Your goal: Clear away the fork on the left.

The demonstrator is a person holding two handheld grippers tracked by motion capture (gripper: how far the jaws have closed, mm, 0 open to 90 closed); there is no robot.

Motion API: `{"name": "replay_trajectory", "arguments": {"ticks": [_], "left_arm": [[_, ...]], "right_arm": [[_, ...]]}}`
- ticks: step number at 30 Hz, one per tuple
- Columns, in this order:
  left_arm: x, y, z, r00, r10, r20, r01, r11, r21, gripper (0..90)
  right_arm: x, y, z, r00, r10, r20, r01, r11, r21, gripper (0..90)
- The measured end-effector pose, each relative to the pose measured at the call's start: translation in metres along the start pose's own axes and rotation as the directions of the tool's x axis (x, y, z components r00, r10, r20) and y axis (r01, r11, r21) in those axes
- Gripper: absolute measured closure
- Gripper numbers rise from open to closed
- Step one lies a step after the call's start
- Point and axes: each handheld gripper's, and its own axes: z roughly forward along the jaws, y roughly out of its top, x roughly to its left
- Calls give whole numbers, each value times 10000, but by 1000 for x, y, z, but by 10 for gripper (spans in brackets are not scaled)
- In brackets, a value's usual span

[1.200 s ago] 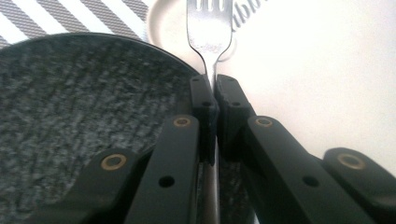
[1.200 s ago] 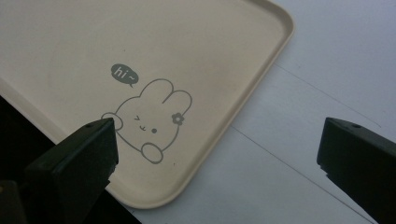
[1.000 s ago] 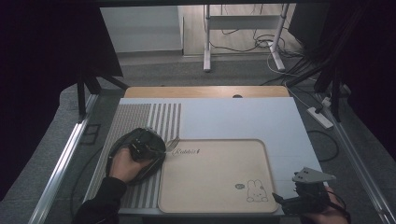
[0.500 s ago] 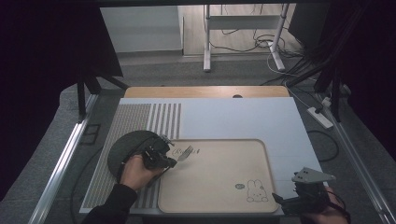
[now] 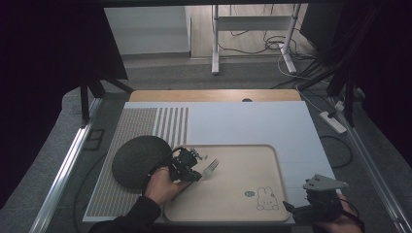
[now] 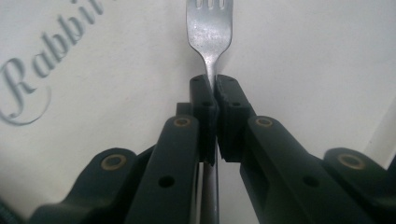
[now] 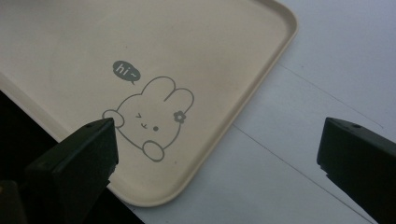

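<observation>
Left gripper (image 5: 197,168) fingers clamp fork (image 5: 210,168) over tray (image 5: 233,206); right gripper (image 5: 291,209) fingers wide, at tray corner.

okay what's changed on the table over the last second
The left gripper, shut on the fork, has carried it right, from over the dark round mat out over the tray. The right gripper stays open at the tray's near right corner; tray and mat haven't moved.

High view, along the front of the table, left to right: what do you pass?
Dark round mat → left gripper → fork → rabbit print on the tray → right gripper.
</observation>
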Motion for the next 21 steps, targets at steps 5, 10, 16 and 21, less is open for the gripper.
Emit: {"name": "replay_trajectory", "arguments": {"ticks": [5, 10, 16, 21], "left_arm": [[-4, 3, 14, 9988, 410, -282, -397, 9982, 458, 858], [-7, 4, 12, 9957, 761, -522, -770, 9969, -151, 709], [-17, 7, 10, 9935, 1125, -178, -1132, 9926, -443, 843], [-15, 6, 21, 9953, 907, -325, -898, 9956, 273, 892]], "right_arm": [[0, 0, 0, 10000, -25, -2, 25, 10000, 5, 0], [0, 0, 0, 10000, -46, -8, 46, 10000, -3, 0], [1, 0, 0, 9999, -101, 5, 101, 9999, 34, 0], [1, 0, 0, 9999, -121, 1, 121, 9999, 17, 0]]}}
